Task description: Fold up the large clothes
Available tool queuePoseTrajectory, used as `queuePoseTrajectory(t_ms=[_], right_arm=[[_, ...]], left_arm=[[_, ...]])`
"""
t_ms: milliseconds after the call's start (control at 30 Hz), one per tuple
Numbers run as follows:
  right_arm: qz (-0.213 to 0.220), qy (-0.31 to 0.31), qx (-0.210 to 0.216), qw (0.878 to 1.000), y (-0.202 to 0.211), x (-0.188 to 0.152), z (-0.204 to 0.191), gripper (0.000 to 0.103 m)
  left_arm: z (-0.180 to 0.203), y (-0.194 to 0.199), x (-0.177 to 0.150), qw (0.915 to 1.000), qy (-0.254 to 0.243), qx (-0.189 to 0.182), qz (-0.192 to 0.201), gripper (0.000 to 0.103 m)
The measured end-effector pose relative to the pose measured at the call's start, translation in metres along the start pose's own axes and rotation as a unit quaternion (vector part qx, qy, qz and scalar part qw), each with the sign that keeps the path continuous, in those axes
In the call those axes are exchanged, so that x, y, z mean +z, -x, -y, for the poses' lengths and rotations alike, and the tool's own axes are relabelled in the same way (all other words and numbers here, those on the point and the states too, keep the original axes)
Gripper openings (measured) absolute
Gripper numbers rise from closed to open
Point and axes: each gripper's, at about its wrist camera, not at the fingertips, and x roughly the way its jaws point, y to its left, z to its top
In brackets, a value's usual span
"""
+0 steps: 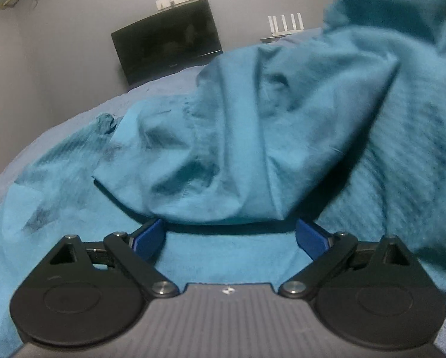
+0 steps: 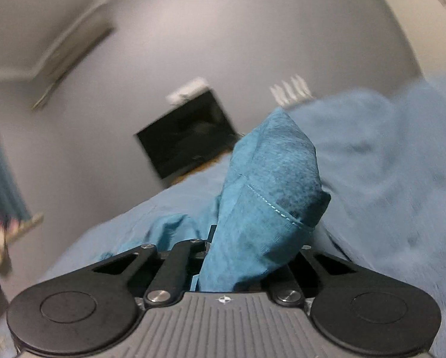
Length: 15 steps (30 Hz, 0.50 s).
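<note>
A large teal garment (image 1: 252, 125) lies crumpled on a blue-grey bed (image 1: 73, 119). My left gripper (image 1: 230, 232) is open, its blue fingers (image 1: 149, 235) spread wide just above the flat cloth, with a raised fold draped over their tips. My right gripper (image 2: 246, 247) is shut on a hemmed edge of the teal garment (image 2: 270, 191), which stands up bunched between the jaws and hides the fingertips. The lifted part of the cloth rises toward the upper right in the left wrist view.
A dark monitor (image 1: 166, 44) leans at the wall behind the bed; it also shows in the right wrist view (image 2: 190, 131). A white router with antennas (image 1: 285, 26) stands beside it. The bedsheet (image 2: 387, 179) spreads to the right. The grey wall is close behind.
</note>
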Motion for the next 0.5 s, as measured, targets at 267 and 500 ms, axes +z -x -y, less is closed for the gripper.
queuePoseTrajectory(t_ms=[267, 500], right_arm=[[0.007, 0.070, -0.020, 0.997, 0.014, 0.011, -0.027, 0.009], [0.006, 0.093, -0.036, 0.995, 0.011, 0.009, -0.056, 0.009]], left_arm=[[-0.049, 0.052, 0.036, 0.9946, 0.032, -0.024, 0.096, 0.091], [-0.034, -0.019, 0.025, 0.9999, -0.011, -0.005, -0.010, 0.090]])
